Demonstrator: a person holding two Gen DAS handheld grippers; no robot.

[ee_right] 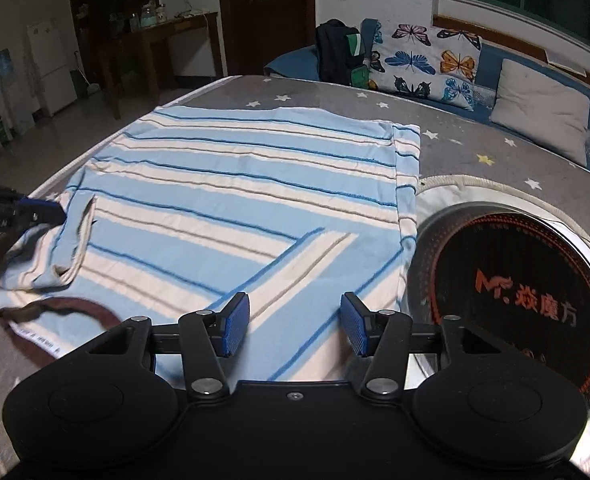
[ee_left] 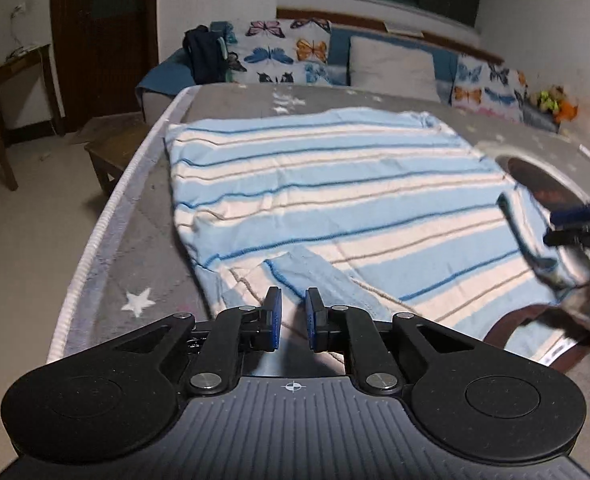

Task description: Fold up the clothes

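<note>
Ahead of my right gripper (ee_right: 295, 322): shirt (ee_right: 231, 200) soft matt knit; disc (ee_right: 507, 280) to its right, glossy black, brushed-metal rim.

A lived-in room of a private home at night: a grey star-printed cover (ee_right: 475, 148) spreads over a wide padded surface, backed by a blue sofa (ee_left: 443, 60) with butterfly-print cushions (ee_right: 423, 62), a backpack (ee_right: 337, 52) and soft toys (ee_left: 555, 104). A dark wooden door (ee_left: 103, 36), a side table (ee_right: 167, 36), a white fridge (ee_right: 53, 66) and tiled floor (ee_left: 27, 232) complete the domestic setting.
</note>
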